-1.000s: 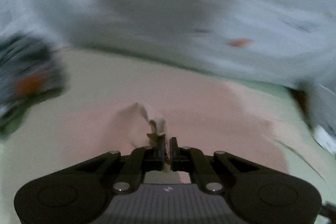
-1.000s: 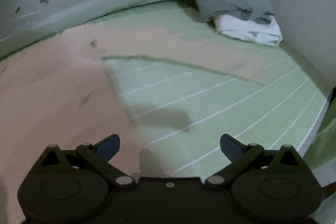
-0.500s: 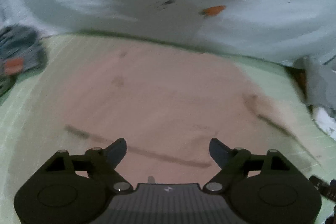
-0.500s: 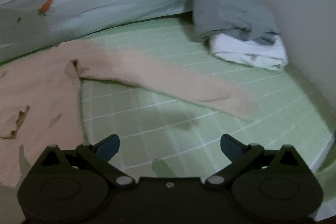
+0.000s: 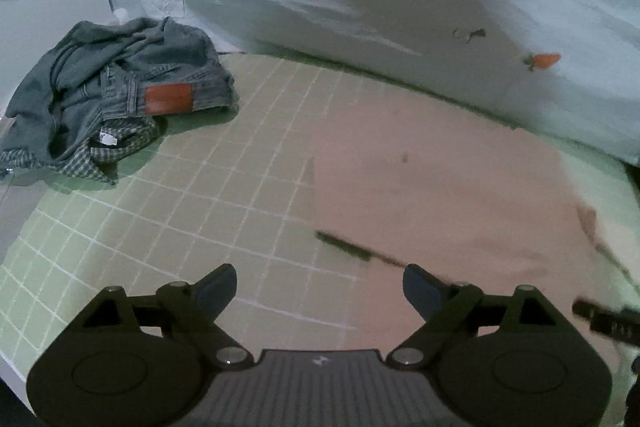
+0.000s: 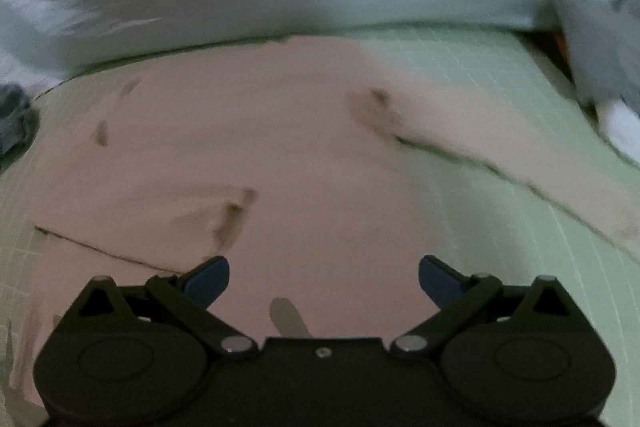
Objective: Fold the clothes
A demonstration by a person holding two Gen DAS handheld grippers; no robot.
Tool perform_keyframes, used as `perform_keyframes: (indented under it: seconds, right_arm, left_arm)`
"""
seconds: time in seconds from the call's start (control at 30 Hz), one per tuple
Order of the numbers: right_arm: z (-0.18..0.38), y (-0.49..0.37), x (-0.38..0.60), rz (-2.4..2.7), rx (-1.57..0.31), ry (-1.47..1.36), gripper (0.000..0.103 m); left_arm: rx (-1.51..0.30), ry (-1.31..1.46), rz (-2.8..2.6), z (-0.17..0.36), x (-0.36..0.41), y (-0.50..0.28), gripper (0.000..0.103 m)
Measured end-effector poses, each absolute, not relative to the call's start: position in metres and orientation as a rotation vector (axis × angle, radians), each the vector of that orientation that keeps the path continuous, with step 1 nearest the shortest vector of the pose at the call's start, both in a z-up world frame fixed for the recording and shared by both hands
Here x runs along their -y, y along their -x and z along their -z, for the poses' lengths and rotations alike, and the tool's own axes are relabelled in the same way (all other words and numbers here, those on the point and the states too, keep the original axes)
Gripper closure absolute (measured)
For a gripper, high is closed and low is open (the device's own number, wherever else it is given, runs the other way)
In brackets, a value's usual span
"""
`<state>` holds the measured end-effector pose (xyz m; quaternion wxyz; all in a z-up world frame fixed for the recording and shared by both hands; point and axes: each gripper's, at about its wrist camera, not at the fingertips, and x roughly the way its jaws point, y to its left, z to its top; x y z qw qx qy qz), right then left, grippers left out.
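Observation:
A pink long-sleeved garment point(image 5: 432, 195) lies spread flat on the green checked bed sheet point(image 5: 208, 195). In the right wrist view the garment point(image 6: 256, 147) fills the middle, with one sleeve point(image 6: 520, 155) stretched out to the right. My left gripper point(image 5: 318, 285) is open and empty, just above the garment's left edge. My right gripper point(image 6: 324, 277) is open and empty, above the garment's body.
A crumpled pile of blue jeans point(image 5: 120, 83) on a checked shirt lies at the far left of the bed. A pale quilt with carrot prints point(image 5: 400, 7) runs along the back. A grey and white folded stack point(image 6: 608, 95) sits at the far right.
My left gripper let go of the pink cloth, opened and swung left, bringing the jeans into view. My right gripper swung left from the sleeve and sheet to over the garment's body.

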<state>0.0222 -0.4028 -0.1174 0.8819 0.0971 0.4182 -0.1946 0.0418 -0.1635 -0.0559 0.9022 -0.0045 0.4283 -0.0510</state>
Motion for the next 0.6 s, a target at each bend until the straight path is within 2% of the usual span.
perform_keyframes:
  seconds: [0.1, 0.17, 0.27, 0.33, 0.5, 0.57, 0.6]
  right_arm:
    - [0.121, -0.043, 0.384, 0.384, -0.89, -0.186, 0.023]
    - [0.124, -0.052, 0.378, 0.373, -0.894, -0.197, 0.025]
    - [0.127, -0.064, 0.37, 0.353, -0.905, -0.18, 0.034]
    - [0.129, -0.072, 0.365, 0.347, -0.922, -0.152, 0.05]
    - [0.135, -0.088, 0.362, 0.325, -0.954, -0.11, 0.054]
    - [0.136, -0.092, 0.365, 0.292, -0.954, -0.125, 0.064]
    - [0.137, -0.094, 0.367, 0.269, -0.953, -0.138, 0.078]
  left_arm:
    - [-0.907, -0.017, 0.117, 0.063, 0.151, -0.051, 0.013]
    - [-0.918, -0.014, 0.134, 0.068, 0.144, -0.059, 0.013]
    - [-0.924, 0.006, 0.155, 0.072, 0.138, -0.075, 0.013]
    - [-0.926, 0.01, 0.168, 0.072, 0.138, -0.085, 0.013]
    - [-0.909, 0.001, 0.194, 0.067, 0.146, -0.109, 0.012]
    - [-0.914, -0.002, 0.195, 0.067, 0.15, -0.117, 0.012]
    - [-0.916, -0.003, 0.196, 0.068, 0.153, -0.122, 0.012]
